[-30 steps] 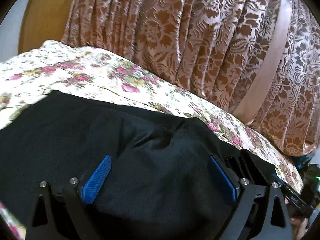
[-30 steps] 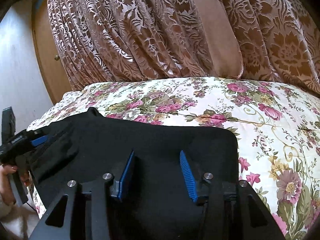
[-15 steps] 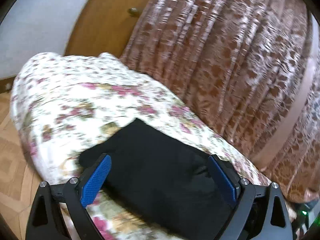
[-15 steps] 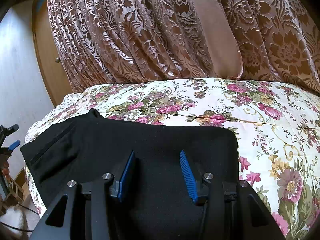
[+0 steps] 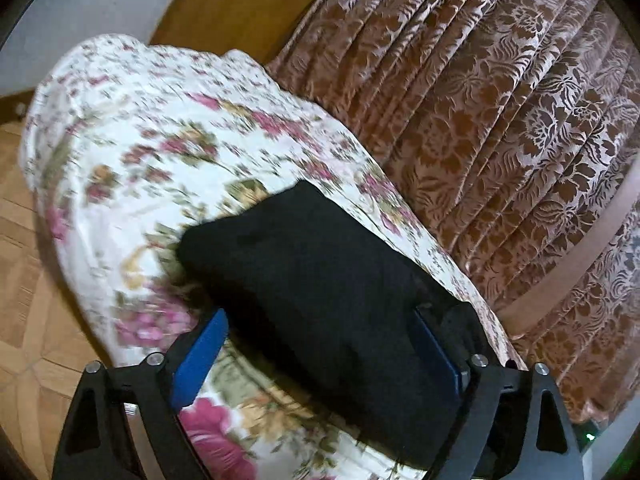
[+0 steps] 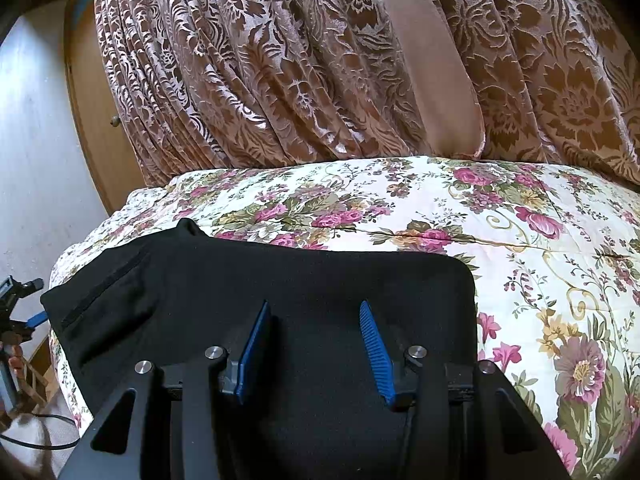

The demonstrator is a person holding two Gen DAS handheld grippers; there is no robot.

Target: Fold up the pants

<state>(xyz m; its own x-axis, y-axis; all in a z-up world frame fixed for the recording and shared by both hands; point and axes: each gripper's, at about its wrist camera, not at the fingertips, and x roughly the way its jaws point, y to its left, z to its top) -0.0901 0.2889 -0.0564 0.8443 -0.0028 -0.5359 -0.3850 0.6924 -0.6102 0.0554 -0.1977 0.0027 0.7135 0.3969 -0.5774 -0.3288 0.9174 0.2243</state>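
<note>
Black pants (image 6: 280,280) lie folded into a flat rectangle on the floral bedspread (image 6: 520,240). My right gripper (image 6: 314,308) hovers low over the near middle of the pants, its blue pads half apart and gripping nothing. My left gripper (image 5: 320,320) stands back at the left end of the pants (image 5: 320,272). Its jaws are wide and closing slightly. The cloth lies beyond and between the fingers, and the pads do not press on it. In the right wrist view the left gripper (image 6: 24,312) shows at the far left edge, off the bed.
A brown patterned curtain (image 6: 320,60) hangs right behind the bed. A wooden door (image 5: 240,8) and a white wall (image 6: 36,140) stand at the left end. Parquet floor (image 5: 24,280) lies below the bed's left edge.
My left gripper has drawn back off the pants to the bed's left end and rolled, and its jaws have narrowed a little. The right gripper has not moved.
</note>
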